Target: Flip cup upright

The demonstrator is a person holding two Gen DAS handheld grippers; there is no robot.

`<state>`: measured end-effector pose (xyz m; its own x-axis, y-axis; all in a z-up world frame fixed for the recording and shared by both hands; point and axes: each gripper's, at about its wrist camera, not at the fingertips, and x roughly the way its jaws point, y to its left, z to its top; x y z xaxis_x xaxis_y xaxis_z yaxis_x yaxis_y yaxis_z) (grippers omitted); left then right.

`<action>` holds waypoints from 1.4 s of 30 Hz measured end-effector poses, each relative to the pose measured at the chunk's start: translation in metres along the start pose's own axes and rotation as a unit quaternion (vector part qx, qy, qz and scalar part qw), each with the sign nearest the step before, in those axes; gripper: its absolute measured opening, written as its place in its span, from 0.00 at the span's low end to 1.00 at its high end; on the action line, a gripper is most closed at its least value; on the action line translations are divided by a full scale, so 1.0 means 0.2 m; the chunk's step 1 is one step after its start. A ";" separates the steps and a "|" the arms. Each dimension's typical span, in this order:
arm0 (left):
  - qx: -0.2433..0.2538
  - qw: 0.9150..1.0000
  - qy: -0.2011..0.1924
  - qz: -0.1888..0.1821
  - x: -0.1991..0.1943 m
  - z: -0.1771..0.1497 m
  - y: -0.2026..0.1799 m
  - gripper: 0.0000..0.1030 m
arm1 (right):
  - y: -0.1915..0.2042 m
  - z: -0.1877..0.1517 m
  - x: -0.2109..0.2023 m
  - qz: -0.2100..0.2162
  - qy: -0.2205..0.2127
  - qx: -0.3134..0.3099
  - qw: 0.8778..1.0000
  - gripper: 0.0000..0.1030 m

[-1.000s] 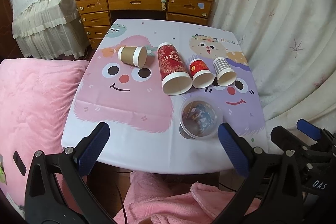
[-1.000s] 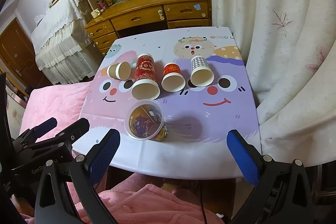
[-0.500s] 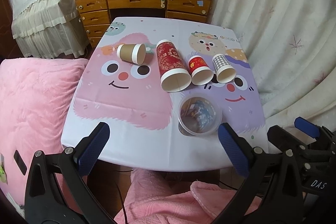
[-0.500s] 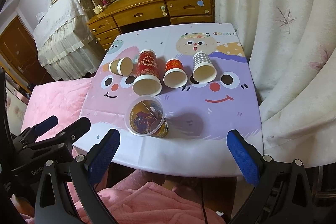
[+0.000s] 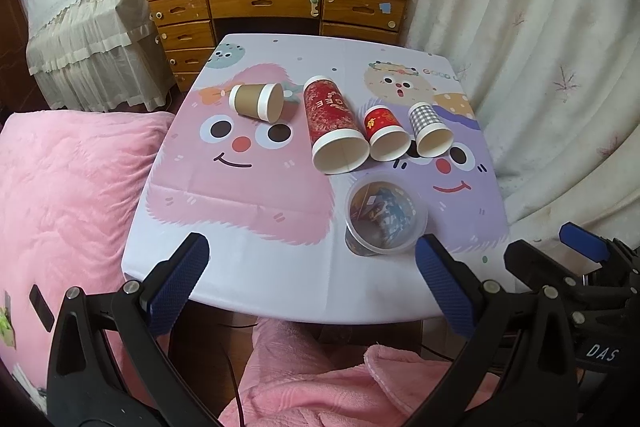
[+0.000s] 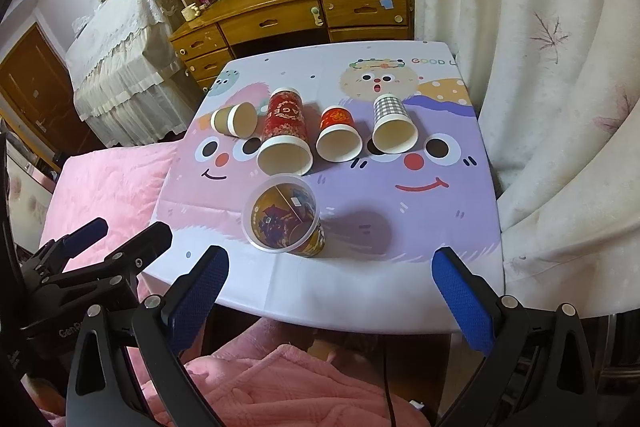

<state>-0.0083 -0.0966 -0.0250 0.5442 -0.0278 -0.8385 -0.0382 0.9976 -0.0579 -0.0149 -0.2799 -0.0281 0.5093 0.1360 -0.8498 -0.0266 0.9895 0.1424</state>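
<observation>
Cups lie on their sides across the counter [image 5: 240, 219]: brown cup [image 5: 256, 101] far left, tall red cup [image 5: 334, 125], small red cup [image 5: 384, 131], checked cup [image 5: 430, 129], with a clear printed cup [image 5: 384, 217] nearest. Left gripper [image 5: 308, 277] and right gripper [image 6: 328, 291] both hang wide and empty at the near edge. Best, I judge, to pinch one rim and pivot.

A cartoon tablecloth [image 5: 248, 195] covers the table, before a wooden desk [image 5: 280, 3], curtain [image 6: 560, 107] alongside.
</observation>
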 end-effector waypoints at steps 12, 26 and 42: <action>-0.003 1.000 0.005 0.001 -0.03 -0.03 0.03 0.99 | 0.00 -0.03 0.03 0.005 0.013 0.006 1.000 1.00; -0.009 1.000 0.007 0.003 -0.05 -0.07 0.10 0.99 | -0.01 -0.05 0.04 -0.003 0.019 0.017 1.000 1.00; -0.001 1.000 0.008 -0.003 -0.03 -0.03 0.10 0.99 | 0.00 -0.04 0.05 -0.005 0.022 0.026 0.999 1.00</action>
